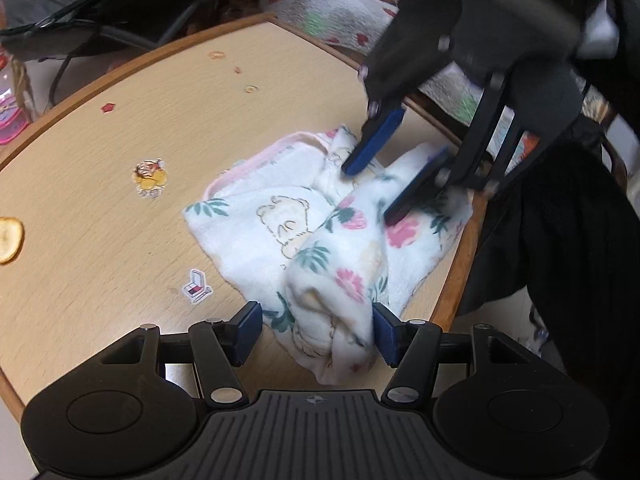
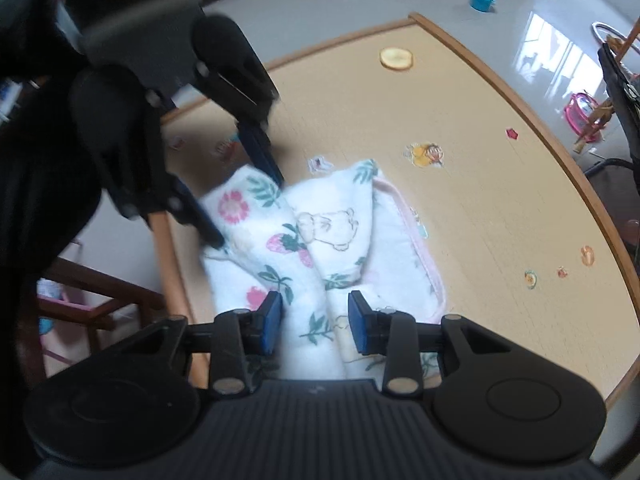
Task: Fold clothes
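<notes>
Grippers work both ends of a flowered white cloth (image 1: 280, 232) lying rumpled near the table's (image 1: 120, 128) edge. The left gripper (image 1: 316, 332) stands half open around a bunched fold, one pad touching it, the other clear. The right gripper (image 2: 314, 328) straddles a ridge of cloth with its pads narrowly apart, not pinching. Stickers (image 1: 150, 178) dot the tabletop.
</notes>
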A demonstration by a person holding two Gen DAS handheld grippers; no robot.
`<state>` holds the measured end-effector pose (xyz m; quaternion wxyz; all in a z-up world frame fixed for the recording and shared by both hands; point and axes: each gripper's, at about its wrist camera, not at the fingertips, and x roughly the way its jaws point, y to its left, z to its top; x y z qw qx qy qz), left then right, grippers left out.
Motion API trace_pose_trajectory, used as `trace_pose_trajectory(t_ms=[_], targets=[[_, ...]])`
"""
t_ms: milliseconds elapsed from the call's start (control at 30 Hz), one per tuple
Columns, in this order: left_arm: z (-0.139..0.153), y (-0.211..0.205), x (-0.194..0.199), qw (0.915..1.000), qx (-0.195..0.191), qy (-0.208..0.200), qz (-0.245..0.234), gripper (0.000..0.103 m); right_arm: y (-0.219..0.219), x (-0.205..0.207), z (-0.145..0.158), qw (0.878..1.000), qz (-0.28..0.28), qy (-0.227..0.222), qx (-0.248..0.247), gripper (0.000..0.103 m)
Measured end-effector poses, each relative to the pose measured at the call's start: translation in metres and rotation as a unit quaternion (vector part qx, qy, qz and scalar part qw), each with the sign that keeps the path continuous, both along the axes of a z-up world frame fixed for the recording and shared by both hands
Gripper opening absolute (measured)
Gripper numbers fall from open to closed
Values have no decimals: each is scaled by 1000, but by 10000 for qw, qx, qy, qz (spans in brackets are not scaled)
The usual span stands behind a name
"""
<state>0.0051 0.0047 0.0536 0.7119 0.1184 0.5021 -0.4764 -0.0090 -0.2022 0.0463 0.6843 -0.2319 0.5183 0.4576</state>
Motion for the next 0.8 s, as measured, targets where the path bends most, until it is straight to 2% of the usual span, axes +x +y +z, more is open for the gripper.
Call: trace_pose_trajectory(t_ms=[133, 233, 367, 500, 600, 700, 800], targets=[[2, 1, -11, 9997, 157, -177, -48, 61, 8, -4, -9, 9997, 89, -211, -16, 35], [3, 3, -14, 9993, 175, -334, 62, 61, 8, -6, -3, 9994, 115, -338, -10, 35], [-2, 10, -3, 9984, 179, -220, 487, 61, 3, -8, 11, 9988, 97, -484, 42, 36], [-3, 5, -7, 9986, 158, -271, 437, 61, -8, -15, 23, 9985, -46, -546, -11, 36], [-5, 2, -12, 9986, 156, -260, 427, 61, -19, -17, 10, 9985, -386, -350, -172, 36], [-6, -1, -16, 9984, 195, -328, 424, 61, -22, -19, -9, 9970, -663, -378, -122, 36], [-3, -4, -22, 9978, 293, -482, 347, 61, -19, -24, -15, 9958, -720, -567, -69, 36]])
